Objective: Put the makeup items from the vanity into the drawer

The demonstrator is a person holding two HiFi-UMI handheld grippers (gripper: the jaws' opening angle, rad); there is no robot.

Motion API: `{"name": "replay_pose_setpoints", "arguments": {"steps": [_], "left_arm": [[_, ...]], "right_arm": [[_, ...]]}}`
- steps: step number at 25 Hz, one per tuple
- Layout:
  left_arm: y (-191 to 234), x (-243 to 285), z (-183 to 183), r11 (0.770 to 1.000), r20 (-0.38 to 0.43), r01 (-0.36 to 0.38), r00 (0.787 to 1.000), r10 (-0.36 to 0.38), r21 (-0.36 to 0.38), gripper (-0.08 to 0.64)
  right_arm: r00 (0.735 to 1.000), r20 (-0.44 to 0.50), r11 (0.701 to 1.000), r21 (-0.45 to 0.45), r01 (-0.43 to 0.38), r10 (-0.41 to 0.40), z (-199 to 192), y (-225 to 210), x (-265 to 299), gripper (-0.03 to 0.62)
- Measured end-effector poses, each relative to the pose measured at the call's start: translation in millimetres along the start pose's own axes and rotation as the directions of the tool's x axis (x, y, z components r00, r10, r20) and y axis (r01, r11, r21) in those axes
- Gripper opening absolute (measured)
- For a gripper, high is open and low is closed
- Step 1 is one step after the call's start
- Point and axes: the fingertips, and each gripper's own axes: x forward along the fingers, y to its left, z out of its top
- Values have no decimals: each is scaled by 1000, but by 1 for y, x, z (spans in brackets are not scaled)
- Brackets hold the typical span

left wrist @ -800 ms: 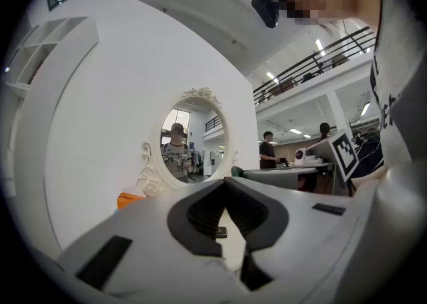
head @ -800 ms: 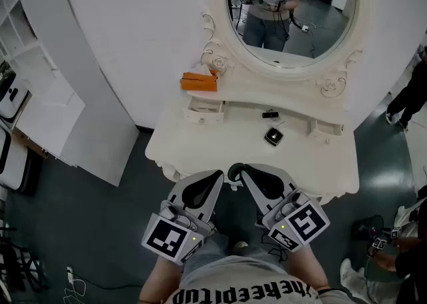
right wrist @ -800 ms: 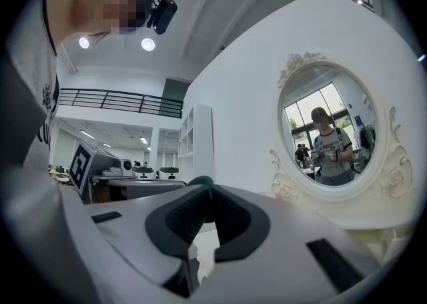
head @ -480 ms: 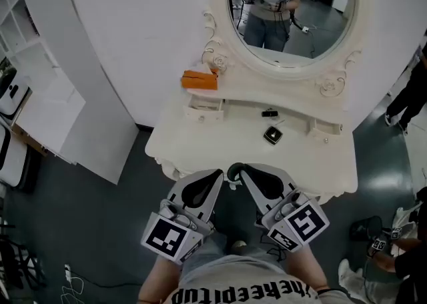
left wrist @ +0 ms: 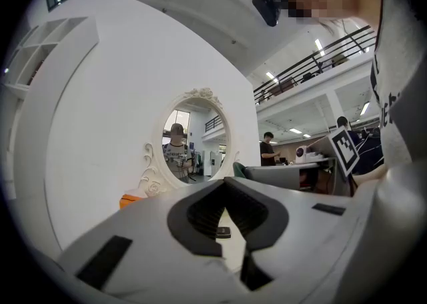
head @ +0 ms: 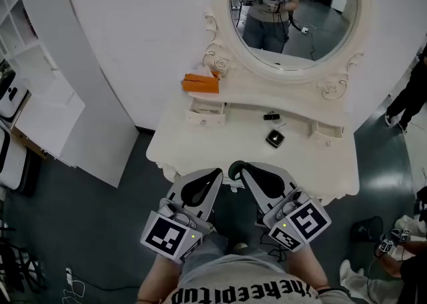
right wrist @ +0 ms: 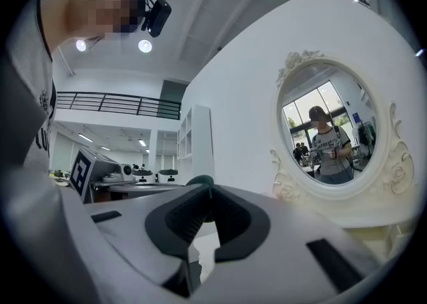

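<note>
Black compact (head: pixel 274 138) lies flat on the white vanity table (head: pixel 200 146), right of centre. A smaller black item (head: pixel 270 117) sits just behind it, apart from it. Neither has moved since the earlier frames. Orange box (head: pixel 200 83) is on the raised ledge at back left, above the small left drawer (head: pixel 205 113), which looks pushed in.

My left gripper (head: pixel 215 176) and right gripper (head: pixel 244 171) hang low at the table's near edge, well short of the compact, as before. Both pairs of fingers are pressed together at the tips with nothing between them.

Only changes I see: the picture has drifted slightly, and a bystander (head: pixel 393 249) at lower right has shifted toward the corner.

Writing: the shirt (head: pixel 240 291) print reads roughly "theheepitup". Nothing legible on the compact or the box.
</note>
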Motion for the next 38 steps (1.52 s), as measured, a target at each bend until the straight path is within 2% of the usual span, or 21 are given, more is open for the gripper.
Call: {"name": "replay_pose_setpoints", "arguments": {"steps": [3, 8, 14, 17, 22, 38], "left_arm": [[8, 2, -4, 1000, -46, 3, 999, -5, -29, 21], [32, 12, 0, 1000, 9, 0, 1000, 0, 5, 21], [57, 23, -6, 1000, -16, 11, 1000, -11, -16, 21], [70, 31, -5, 1000, 1, 20, 1000, -20, -4, 21], [85, 38, -15, 998, -61, 36, 997, -39, -52, 22], [128, 48, -28, 994, -58, 85, 994, -89, -72, 22]], "right_arm": [[1000, 3, 1000, 13, 8, -8, 1, -5, 9, 40], [1000, -6, 1000, 16, 18, -18, -2, -13, 28, 40], [999, -11, 999, 16, 31, -31, -6, -25, 53, 40], [999, -13, 999, 19, 41, -41, -7, -32, 65, 40], [998, -18, 998, 18, 54, -53, -10, -41, 83, 40], [992, -28, 992, 21, 125, -125, -20, -56, 118, 40]]}}
